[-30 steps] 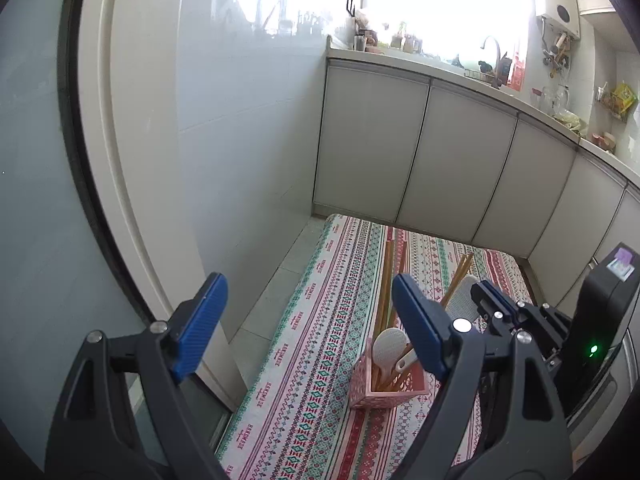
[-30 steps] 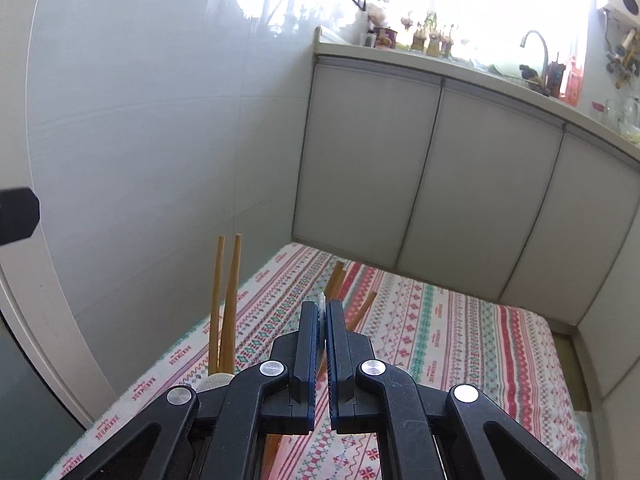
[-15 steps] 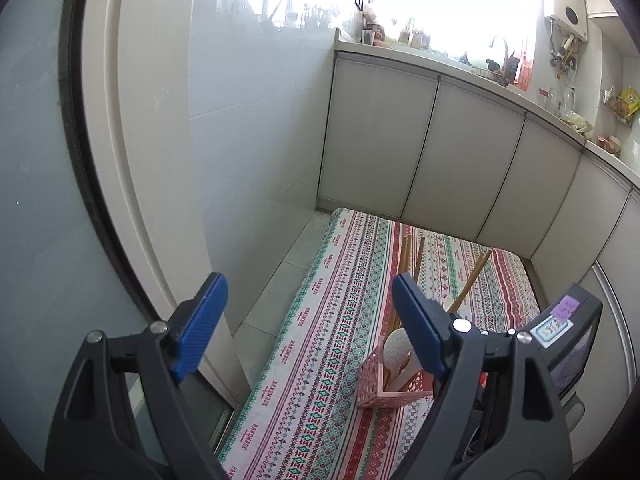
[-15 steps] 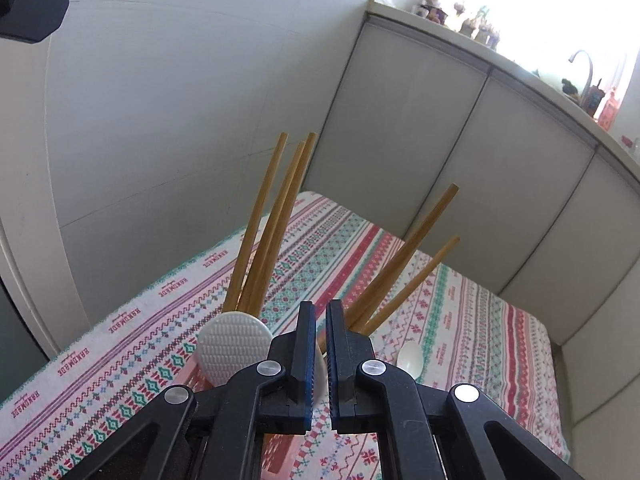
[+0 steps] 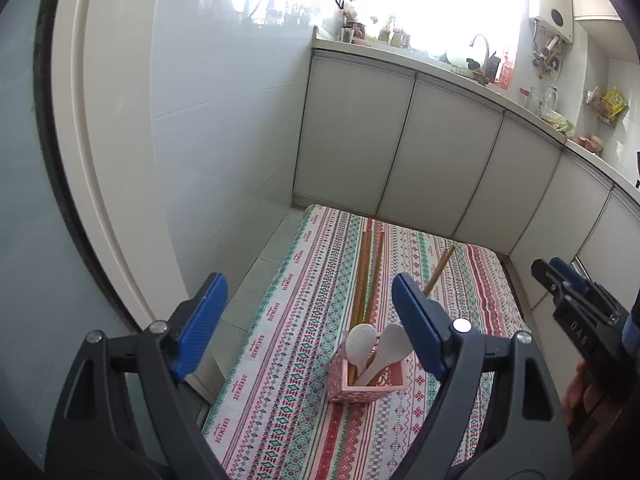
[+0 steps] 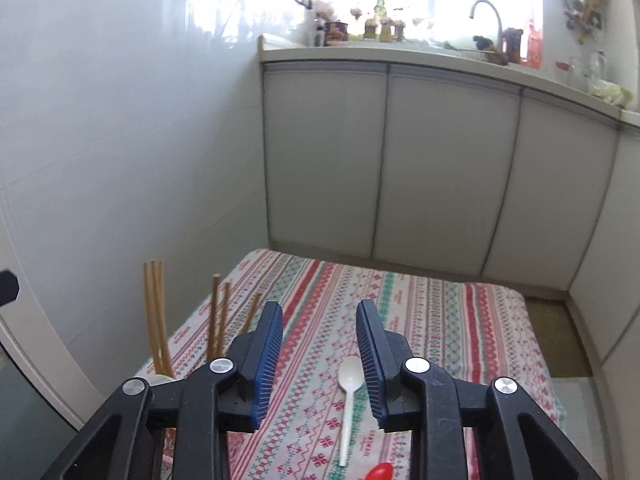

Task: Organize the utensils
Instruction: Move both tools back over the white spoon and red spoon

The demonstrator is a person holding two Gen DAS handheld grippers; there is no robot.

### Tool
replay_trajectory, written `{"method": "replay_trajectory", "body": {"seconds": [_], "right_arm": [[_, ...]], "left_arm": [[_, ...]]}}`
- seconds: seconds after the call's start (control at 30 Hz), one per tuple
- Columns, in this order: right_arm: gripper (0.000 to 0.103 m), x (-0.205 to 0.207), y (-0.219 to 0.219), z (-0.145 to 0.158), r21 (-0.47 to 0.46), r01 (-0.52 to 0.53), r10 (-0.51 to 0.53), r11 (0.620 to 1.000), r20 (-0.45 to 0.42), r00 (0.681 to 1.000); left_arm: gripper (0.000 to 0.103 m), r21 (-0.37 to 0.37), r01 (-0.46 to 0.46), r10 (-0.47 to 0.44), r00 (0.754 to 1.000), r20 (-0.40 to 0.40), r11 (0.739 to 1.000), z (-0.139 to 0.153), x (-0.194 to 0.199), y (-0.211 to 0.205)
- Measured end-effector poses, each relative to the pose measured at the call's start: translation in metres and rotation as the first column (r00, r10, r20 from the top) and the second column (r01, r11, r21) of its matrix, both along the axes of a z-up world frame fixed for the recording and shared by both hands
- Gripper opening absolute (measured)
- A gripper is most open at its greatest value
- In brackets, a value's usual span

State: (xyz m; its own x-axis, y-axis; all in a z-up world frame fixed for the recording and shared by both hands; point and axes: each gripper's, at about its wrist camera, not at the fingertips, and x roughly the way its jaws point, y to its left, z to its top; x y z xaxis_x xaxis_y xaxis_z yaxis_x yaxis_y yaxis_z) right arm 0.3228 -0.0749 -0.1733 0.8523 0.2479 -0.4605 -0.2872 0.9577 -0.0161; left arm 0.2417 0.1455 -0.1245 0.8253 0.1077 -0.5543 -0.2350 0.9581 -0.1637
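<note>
Spoon (image 6: 347, 388), white plastic, lies flat on the tablecloth (image 6: 440, 320) just below and ahead of my right gripper (image 6: 320, 360), whose jaws stand apart and empty. Its long axis runs away from me, bowl far, handle near. My left gripper (image 5: 308, 328), also parted, hangs farther off above the pink holder (image 5: 366, 384).

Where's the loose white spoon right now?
Right wrist view: the white spoon lies flat on the patterned tablecloth, between the open fingers of the right hand-held gripper, bowl pointing away, with a red object just beyond its handle end.
</note>
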Motion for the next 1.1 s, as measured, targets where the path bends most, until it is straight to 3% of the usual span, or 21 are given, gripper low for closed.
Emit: {"method": "replay_trajectory", "body": {"seconds": [0.27,0.4,0.67,0.8,0.97,1.1], "right_arm": [[0.048,0.003,-0.098,0.013,0.092,0.167,-0.161,0.982,-0.067,0.985],[0.048,0.007,-0.134,0.007,0.121,0.226,-0.207,0.967,-0.149,0.967],[0.048,0.006,-0.196,-0.004,0.153,0.338,-0.295,0.929,-0.247,0.923],[0.048,0.006,-0.227,-0.009,0.179,0.384,-0.323,0.906,-0.293,0.900],[0.048,0.008,-0.258,-0.015,0.193,0.424,-0.343,0.885,-0.348,0.873],[0.048,0.008,-0.270,-0.019,0.174,0.433,-0.349,0.884,-0.369,0.861]], "left_arm": [[0.084,-0.003,0.119,-0.119,0.993,0.008,0.993,0.007,-0.002,-0.051],[0.084,0.015,0.193,-0.193,0.981,-0.002,0.981,0.004,-0.002,-0.094],[0.084,0.136,0.349,-0.337,0.936,-0.106,0.927,-0.032,0.018,-0.209],[0.084,0.180,0.360,-0.323,0.924,-0.204,0.915,-0.058,0.070,-0.248],[0.084,0.180,0.307,-0.228,0.905,-0.359,0.934,-0.110,0.158,-0.257],[0.084,0.157,0.261,-0.170,0.884,-0.435,0.952,-0.136,0.221,-0.249]]}}
